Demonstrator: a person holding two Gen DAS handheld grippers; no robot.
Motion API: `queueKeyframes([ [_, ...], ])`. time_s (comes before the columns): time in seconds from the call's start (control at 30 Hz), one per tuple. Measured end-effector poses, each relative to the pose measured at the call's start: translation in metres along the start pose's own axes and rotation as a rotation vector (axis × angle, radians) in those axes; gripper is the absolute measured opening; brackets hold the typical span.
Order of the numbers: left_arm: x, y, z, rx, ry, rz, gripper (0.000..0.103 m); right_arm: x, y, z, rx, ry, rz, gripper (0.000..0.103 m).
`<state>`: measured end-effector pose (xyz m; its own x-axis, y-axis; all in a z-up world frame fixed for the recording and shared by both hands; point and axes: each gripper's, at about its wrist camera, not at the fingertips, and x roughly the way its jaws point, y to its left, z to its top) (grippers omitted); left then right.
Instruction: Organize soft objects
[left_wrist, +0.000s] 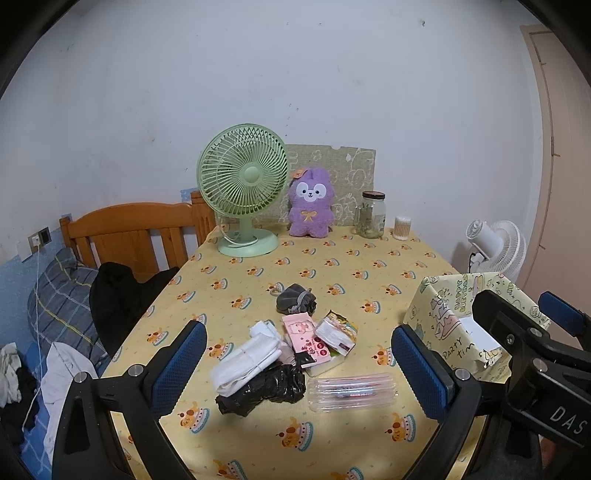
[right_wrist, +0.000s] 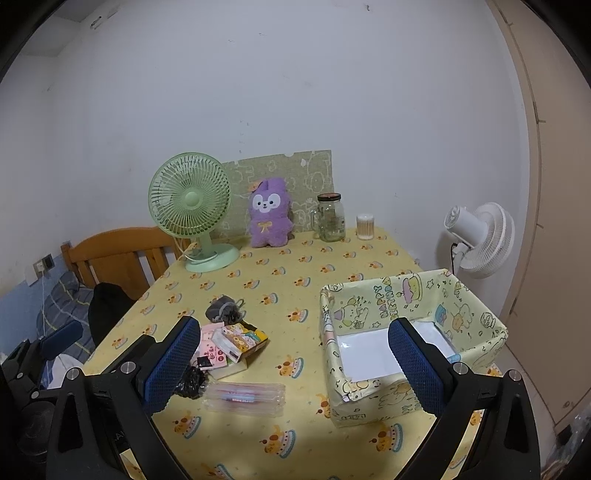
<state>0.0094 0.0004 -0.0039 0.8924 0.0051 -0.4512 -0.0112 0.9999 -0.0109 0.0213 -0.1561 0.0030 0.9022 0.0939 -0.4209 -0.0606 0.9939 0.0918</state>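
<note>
A pile of soft things lies mid-table: a grey drawstring pouch (left_wrist: 295, 298) (right_wrist: 224, 309), folded white cloth (left_wrist: 246, 360), a crumpled black plastic bag (left_wrist: 264, 388) (right_wrist: 192, 381), pink tissue packs (left_wrist: 308, 338) (right_wrist: 212, 345), a yellow snack pack (right_wrist: 245, 338) and a clear inflated air-cushion strip (left_wrist: 352, 392) (right_wrist: 245, 398). A patterned open box (right_wrist: 413, 339) (left_wrist: 448, 332) stands at the right. My left gripper (left_wrist: 299, 363) is open, hovering before the pile. My right gripper (right_wrist: 293, 365) is open, between the pile and the box.
A green desk fan (left_wrist: 243, 188), a purple plush bunny (left_wrist: 309, 203), a glass jar (left_wrist: 371, 214) and a cotton-swab tub (left_wrist: 402, 228) stand along the far table edge. A wooden bed (left_wrist: 125, 232) with clothes lies left. A white fan (right_wrist: 480, 240) stands right.
</note>
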Motion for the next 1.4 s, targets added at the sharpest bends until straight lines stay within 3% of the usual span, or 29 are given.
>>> queueKeyframes([
  [0.77, 0.009, 0.000, -0.005, 0.004, -0.002, -0.020, 0.097, 0.011, 0.001, 0.000, 0.010, 0.011, 0.006, 0.100],
  [1.4, 0.022, 0.006, -0.022, 0.014, 0.037, -0.021, 0.094, 0.030, 0.017, -0.021, 0.022, 0.050, 0.031, 0.099],
])
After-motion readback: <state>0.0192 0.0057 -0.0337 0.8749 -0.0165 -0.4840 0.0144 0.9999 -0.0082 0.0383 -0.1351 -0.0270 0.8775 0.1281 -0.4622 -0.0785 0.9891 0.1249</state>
